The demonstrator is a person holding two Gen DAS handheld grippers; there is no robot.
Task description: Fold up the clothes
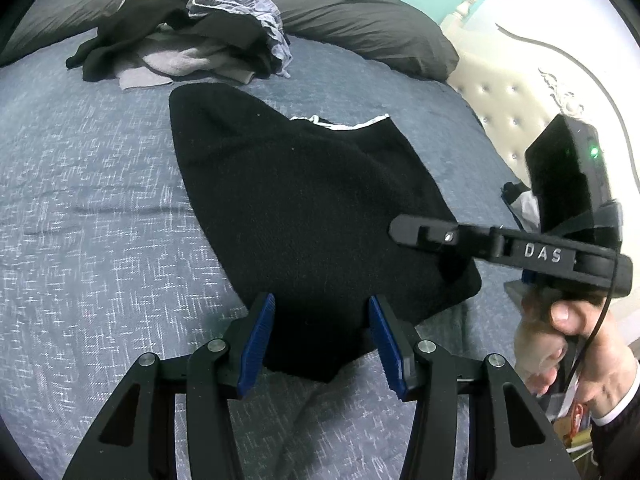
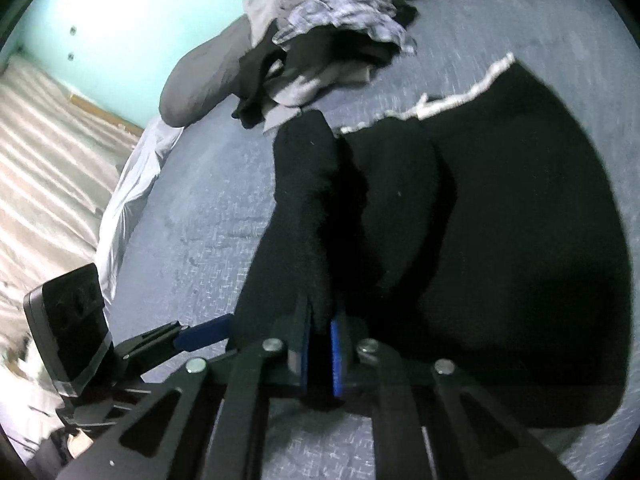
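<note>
A black garment (image 1: 304,208) is lying on the bed (image 1: 100,220), below a pile of clothes (image 1: 192,40). The left gripper (image 1: 322,340) is hovering with fingers spread. The right gripper (image 2: 318,354) is clamping the garment's raised fold.

Dim, cool indoor light, brightest at the far wall. The black garment (image 1: 304,216) swallows detail — near-featureless. The right wrist view is motion-smeared, especially the clothes pile (image 2: 328,52) — strong fisheye bending and dark vignette ring both frames' edges.
</note>
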